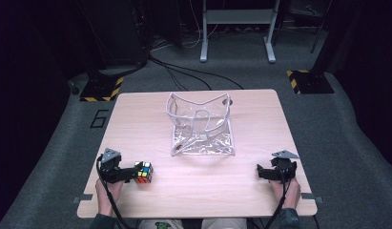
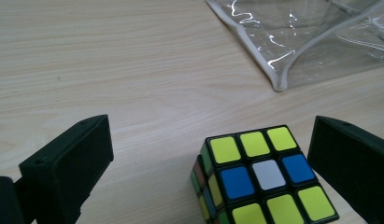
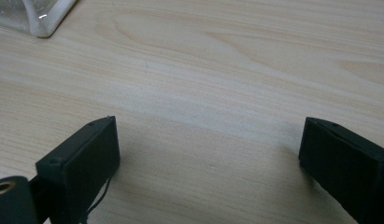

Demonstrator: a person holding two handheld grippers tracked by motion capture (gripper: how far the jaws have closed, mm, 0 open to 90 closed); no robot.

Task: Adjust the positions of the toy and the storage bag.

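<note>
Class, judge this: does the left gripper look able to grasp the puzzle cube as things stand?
Probably yes: the left gripper has its jaws wide open, with the puzzle cube already between them near one jaw, and nothing in the way.

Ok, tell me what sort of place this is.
Probably a lab or recording studio set up for handling trials. A lone wooden table stands on grey carpet, yellow-and-black hazard-taped stand bases flank it, cables trail across the floor, and the surroundings are dark.

Legible markings: one numeral

We read a black "6" (image 1: 98,118) on the grey floor (image 1: 55,143), at ten o'clock from the table (image 1: 260,124).
</note>
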